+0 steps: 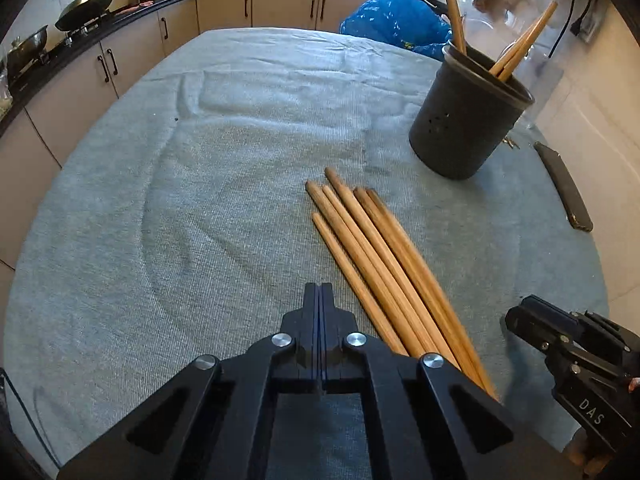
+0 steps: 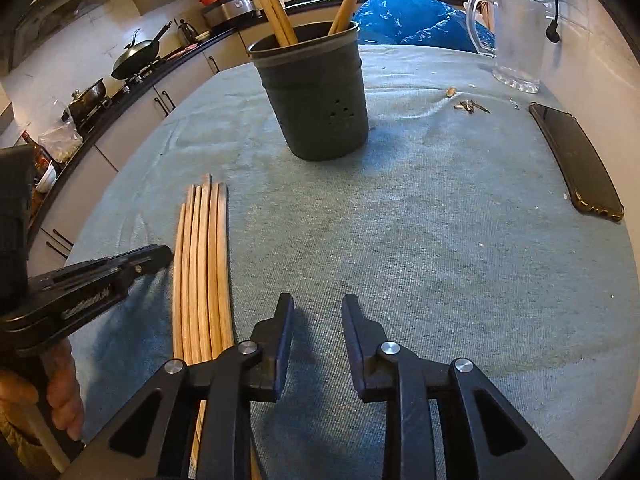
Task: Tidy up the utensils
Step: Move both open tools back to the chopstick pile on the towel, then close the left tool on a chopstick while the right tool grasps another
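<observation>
Several wooden chopsticks (image 1: 380, 252) lie side by side on the grey-green cloth. In the right wrist view the chopsticks (image 2: 204, 260) run along the left. A dark round utensil holder (image 1: 468, 120) stands beyond them with a few wooden sticks upright in it; the holder (image 2: 316, 96) is also ahead in the right wrist view. My left gripper (image 1: 319, 286) is shut with nothing between its fingers, its tip just left of the bundle and low over the cloth. My right gripper (image 2: 317, 300) stands open by a narrow gap, empty, right of the chopsticks.
A dark phone (image 2: 576, 160) lies at the table's right edge, with keys (image 2: 472, 106) and a clear glass jug (image 2: 516, 40) behind it. A blue plastic bag (image 2: 412, 16) sits at the far edge. Kitchen cabinets and a stove with pans (image 1: 88, 4) line the left.
</observation>
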A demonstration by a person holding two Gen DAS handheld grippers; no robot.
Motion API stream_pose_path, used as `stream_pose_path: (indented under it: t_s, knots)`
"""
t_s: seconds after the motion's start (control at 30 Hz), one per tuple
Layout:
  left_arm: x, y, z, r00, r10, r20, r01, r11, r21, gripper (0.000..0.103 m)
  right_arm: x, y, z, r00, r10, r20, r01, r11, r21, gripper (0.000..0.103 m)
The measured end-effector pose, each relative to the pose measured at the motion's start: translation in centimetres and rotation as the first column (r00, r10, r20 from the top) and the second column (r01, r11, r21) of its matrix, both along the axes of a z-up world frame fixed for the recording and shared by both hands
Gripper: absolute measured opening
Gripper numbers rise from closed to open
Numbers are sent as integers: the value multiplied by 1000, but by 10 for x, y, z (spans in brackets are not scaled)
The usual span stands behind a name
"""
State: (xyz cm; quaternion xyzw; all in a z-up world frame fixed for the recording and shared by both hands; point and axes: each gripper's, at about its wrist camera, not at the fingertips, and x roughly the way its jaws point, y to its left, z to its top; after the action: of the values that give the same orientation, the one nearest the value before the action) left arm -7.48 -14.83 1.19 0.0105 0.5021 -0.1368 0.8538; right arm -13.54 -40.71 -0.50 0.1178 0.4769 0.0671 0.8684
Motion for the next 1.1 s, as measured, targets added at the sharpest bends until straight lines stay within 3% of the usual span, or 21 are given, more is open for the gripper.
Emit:
stream_pose_path:
  t_s: [0.1, 0.23, 0.4, 0.57, 0.67, 0.73, 0.9, 1.0, 1.1]
  knots:
    - [2, 4, 0, 1000, 6, -16, -6, 1000, -18, 0, 1, 3, 1, 1000, 29, 4, -29, 999, 29, 27]
    - [1, 12, 0, 999, -12, -53, 5, 993, -119, 0, 3, 13, 3, 995, 94, 19, -95, 994, 58, 27]
    - [-2, 19, 5, 1000, 0, -28, -3, 992, -126, 0, 7, 38, 0, 987, 162, 15, -162, 987, 16, 27]
    - [-3, 22, 1, 998, -8, -59, -2, 985, -174, 4, 17, 41, -1, 993, 115, 4, -115, 993, -8, 27]
    - [-3, 13, -1, 997, -29, -74, 14, 981, -193, 17, 20, 31, 0, 998, 63, -5, -63, 997, -41, 25]
    - [-4, 8, -1, 997, -31, -68, 18, 981, -193, 29, 19, 25, 0, 999, 49, -5, -49, 996, -69, 25]
    - [-2, -10, -1, 999, -38, -23, 35, 993, -116, 29, 15, 20, 1, 999, 48, 1, -48, 996, -75, 25]
    - [-8, -21, 0, 998, -64, 20, 65, 996, -56, 18, 15, 19, 1, 999, 53, 6, -53, 995, -79, 25]
    - [-13, -25, 3, 995, -89, 42, 89, 996, -6, 15, 14, 16, 1, 999, 52, 8, -51, 996, -74, 25]
